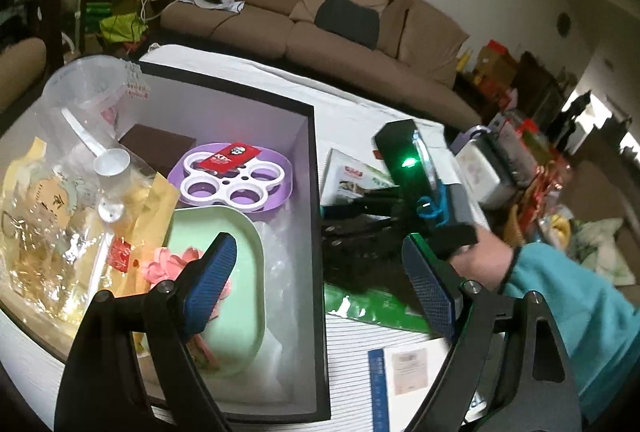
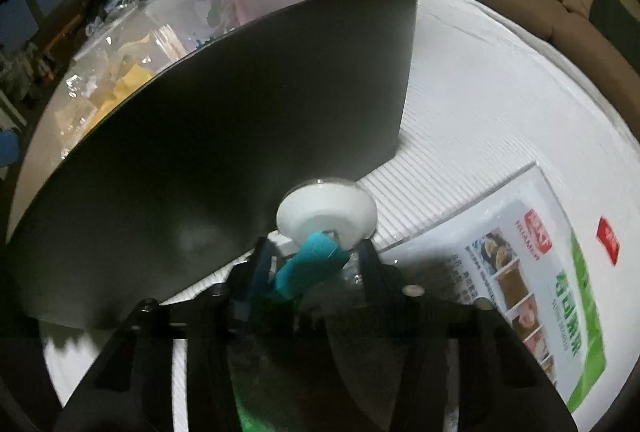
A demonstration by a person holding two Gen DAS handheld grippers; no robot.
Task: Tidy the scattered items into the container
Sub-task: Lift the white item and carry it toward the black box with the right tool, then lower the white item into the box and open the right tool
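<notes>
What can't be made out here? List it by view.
- Right wrist view: the item in the right gripper, a white round piece with a teal tag, is half hidden by the fingers; what it is stays unclear.
- Right wrist view: the black box wall blocks its contents.
- Left wrist view: the left gripper covers part of the green tray.

box (image 2: 224, 135): matt black card | tray (image 1: 236, 232): smooth green plastic | tablecloth (image 2: 480, 91): ribbed white
</notes>
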